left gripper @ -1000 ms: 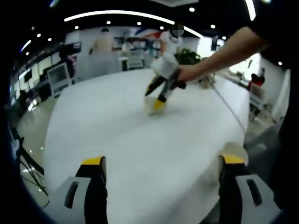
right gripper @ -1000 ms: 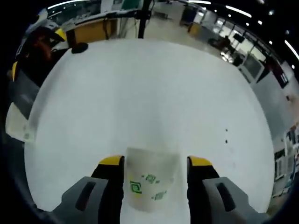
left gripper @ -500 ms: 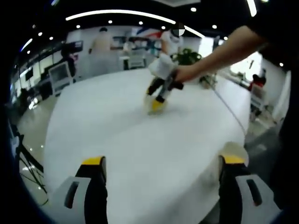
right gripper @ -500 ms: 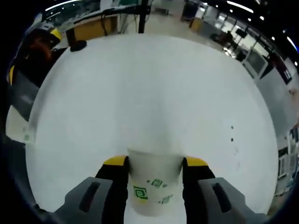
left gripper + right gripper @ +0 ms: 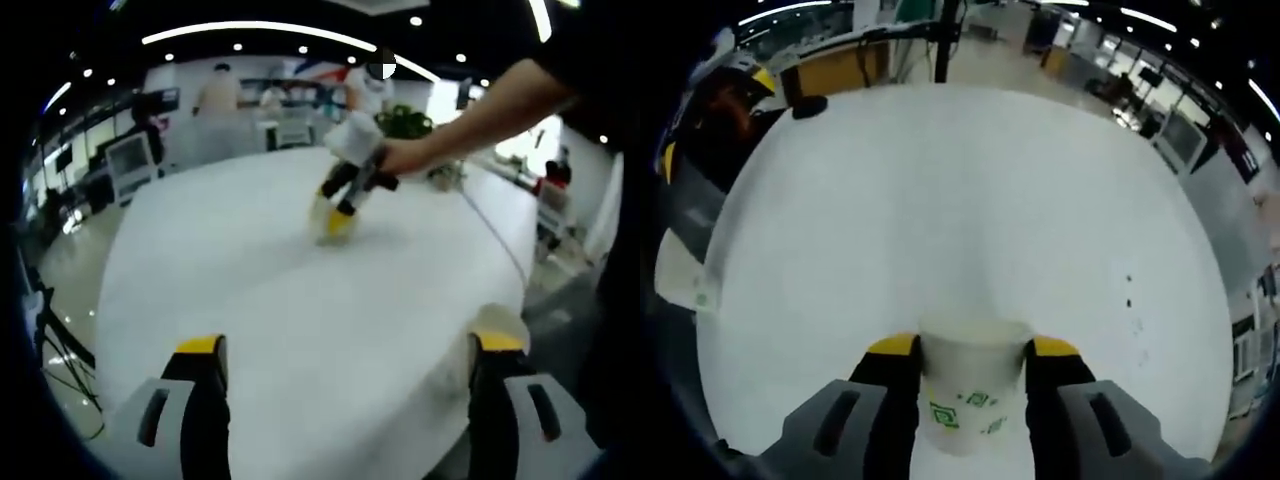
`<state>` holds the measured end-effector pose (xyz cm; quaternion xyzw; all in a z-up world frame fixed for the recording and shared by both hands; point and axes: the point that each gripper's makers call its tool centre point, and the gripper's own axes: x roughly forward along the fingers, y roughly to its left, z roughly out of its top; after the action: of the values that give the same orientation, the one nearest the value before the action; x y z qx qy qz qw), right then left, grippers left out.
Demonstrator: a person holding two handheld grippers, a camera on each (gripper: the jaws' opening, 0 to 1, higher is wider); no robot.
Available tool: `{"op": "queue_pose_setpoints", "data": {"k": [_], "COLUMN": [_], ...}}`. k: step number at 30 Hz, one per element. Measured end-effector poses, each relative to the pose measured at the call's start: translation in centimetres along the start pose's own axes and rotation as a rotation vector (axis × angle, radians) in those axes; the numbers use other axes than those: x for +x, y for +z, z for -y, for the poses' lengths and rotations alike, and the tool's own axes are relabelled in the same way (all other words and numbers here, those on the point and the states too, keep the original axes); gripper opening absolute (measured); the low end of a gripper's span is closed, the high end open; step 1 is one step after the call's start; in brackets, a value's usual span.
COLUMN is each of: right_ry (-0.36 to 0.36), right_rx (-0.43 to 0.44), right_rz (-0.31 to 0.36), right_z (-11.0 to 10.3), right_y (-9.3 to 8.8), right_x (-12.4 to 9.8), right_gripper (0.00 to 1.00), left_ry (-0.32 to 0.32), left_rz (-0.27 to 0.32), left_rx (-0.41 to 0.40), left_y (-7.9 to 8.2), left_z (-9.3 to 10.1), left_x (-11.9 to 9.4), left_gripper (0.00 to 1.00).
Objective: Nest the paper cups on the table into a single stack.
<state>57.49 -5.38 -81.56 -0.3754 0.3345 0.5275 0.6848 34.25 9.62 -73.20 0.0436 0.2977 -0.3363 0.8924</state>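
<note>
A white paper cup with green marks point(image 5: 970, 395) stands on the round white table point(image 5: 970, 200) between my right gripper's jaws, and the right gripper point(image 5: 972, 348) is shut on its sides. From the left gripper view, a hand holds that gripper point(image 5: 335, 215) at the table's far side, the cup point(image 5: 322, 212) low between its yellow tips. My left gripper point(image 5: 348, 345) is open wide over the near table edge, nothing between its jaws. Another white cup point(image 5: 500, 320) sits just beyond its right jaw; this cup point(image 5: 682, 270) also appears beside the left gripper point(image 5: 718, 115).
A small black round object point(image 5: 810, 103) lies at the table's far rim. A thin cable point(image 5: 490, 230) runs along the table's right side near a potted plant point(image 5: 402, 120). People stand in the office beyond the table point(image 5: 250, 260).
The right gripper's jaws have drawn in until they press the cup's sides. The left gripper has stayed still and open.
</note>
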Motion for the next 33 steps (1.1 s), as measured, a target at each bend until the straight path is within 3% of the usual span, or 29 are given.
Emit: {"op": "queue_pose_setpoints", "data": {"k": [5,9,11,22,33], "right_ry": [-0.013,-0.059,-0.073,-0.127,-0.188], "right_rx": [0.020,0.053,0.070,0.093,0.107], "right_rz": [0.030,0.092,0.108,0.169,0.253], "right_z": [-0.2,0.0,0.0,-0.5,-2.1], "right_y": [0.4,1.3,0.9,1.2,2.9], "right_x": [-0.9,-2.4,-2.5,-6.5,-10.9], "right_gripper": [0.36,0.36,0.36,0.36,0.36], "left_ry": [0.000,-0.001,-0.008,-0.017,-0.044], "left_rz": [0.009,0.017,0.008,0.010,0.010], "left_rx": [-0.002,-0.003,0.010,0.037,0.058], "left_y": [0.4,0.8,0.7,1.1,1.2], "left_z": [0.1,0.2,0.4,0.6,1.4], "left_x": [-0.2,-0.4,-0.4,-1.1,-1.3], "left_gripper": [0.99,0.99,0.99,0.99,0.99]}}
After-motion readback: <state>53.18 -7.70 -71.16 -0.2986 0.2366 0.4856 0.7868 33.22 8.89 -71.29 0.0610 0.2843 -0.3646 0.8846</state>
